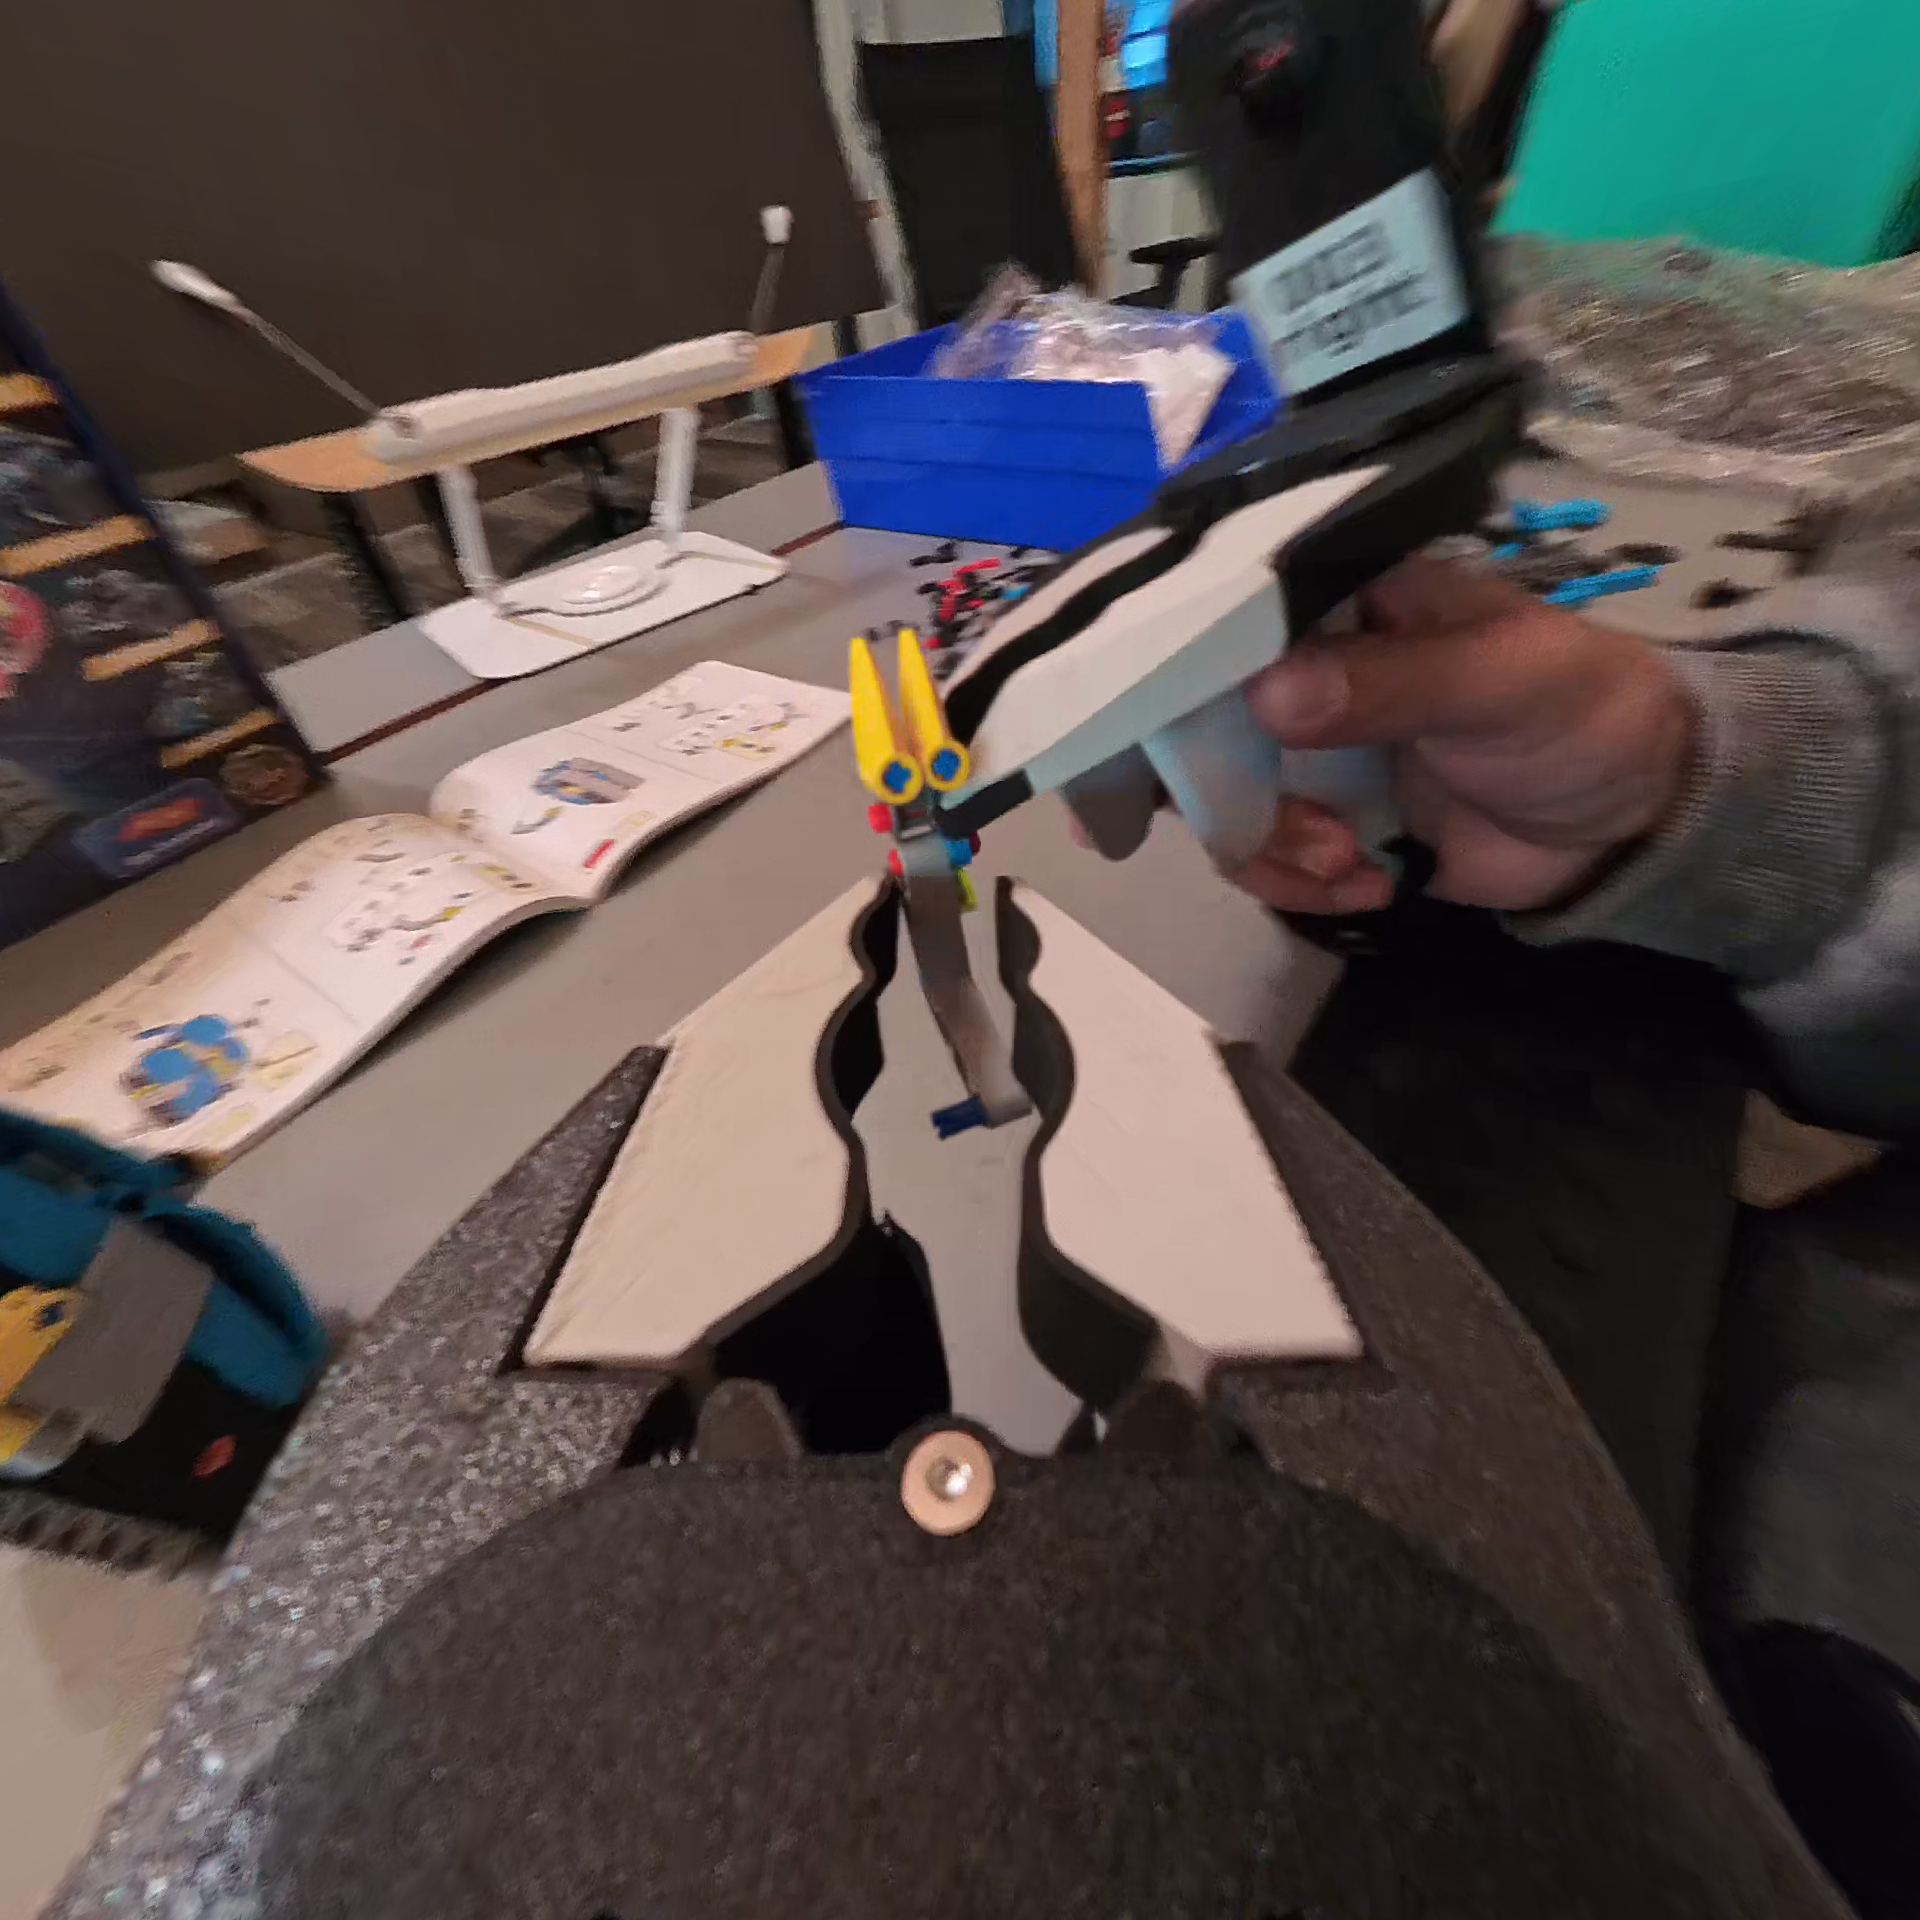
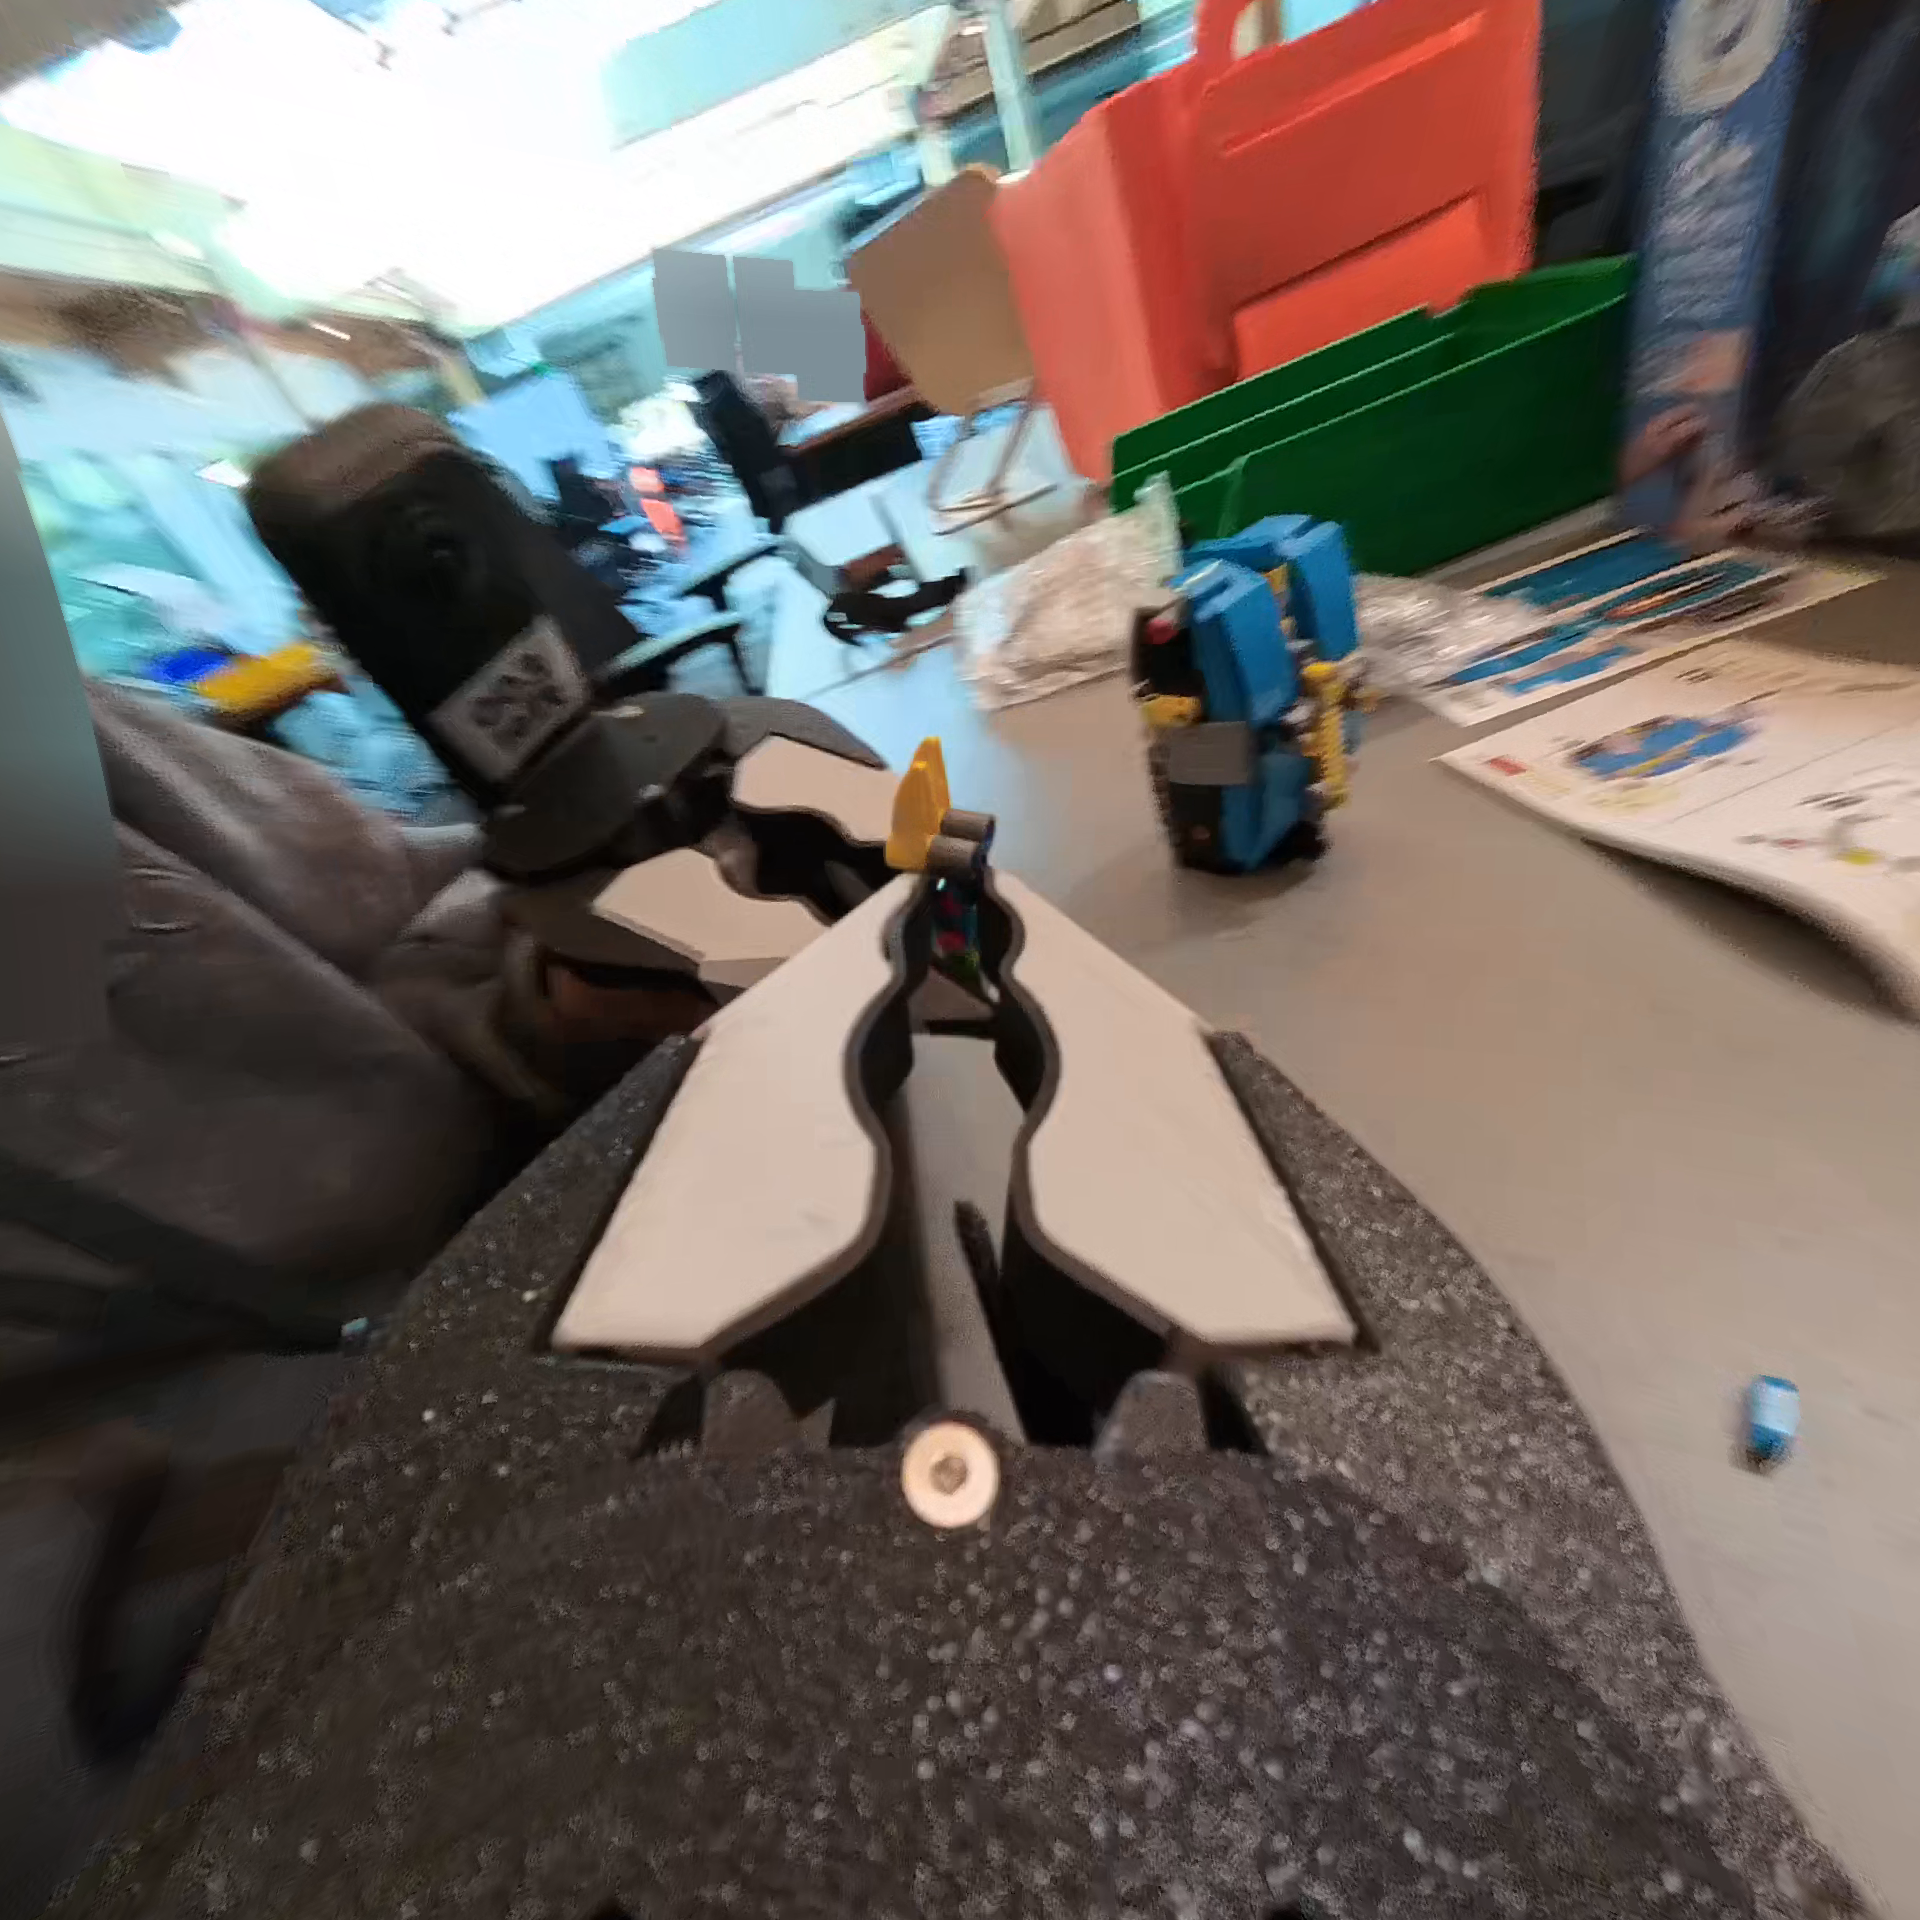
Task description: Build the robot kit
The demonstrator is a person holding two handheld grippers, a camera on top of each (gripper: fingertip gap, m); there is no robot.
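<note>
Left fingers: my left gripper (image 1: 940, 904) is pinched narrow on the grey arm of a small brick assembly (image 1: 920, 821), gripping near the tips so the long grey beam hangs back between the fingers and the yellow end sticks out front where it's reachable.
Right fingers: my right gripper (image 2: 951, 914) is closed onto the same little assembly from the other side, tips right at the cluster of red, blue and green pins. From the left wrist view it comes in at an angle, a person's hand (image 1: 1455, 748) squeezing the handle.
Why two grips: looks to me like one side steadies the piece while the other works on it, both held up off the surface (image 1: 623, 1039), so nothing rests on it.
Yellow prongs: two pointed yellow pieces (image 1: 899, 717) stand up side by side above the pins, clear of both sets of fingers.
Instruction booklet: lies open (image 1: 436, 883) just left of the action, probably so the pages stay readable.
Blue bin: sits (image 1: 997, 447) farther back holding clear bags, loose small parts (image 1: 966, 592) scattered before it.
Blue model: a bigger half-built blue thing (image 2: 1247, 707) stands well apart on the surface, out of the way.
Stray piece: one small blue bit (image 2: 1769, 1418) lies alone near my right gripper.
</note>
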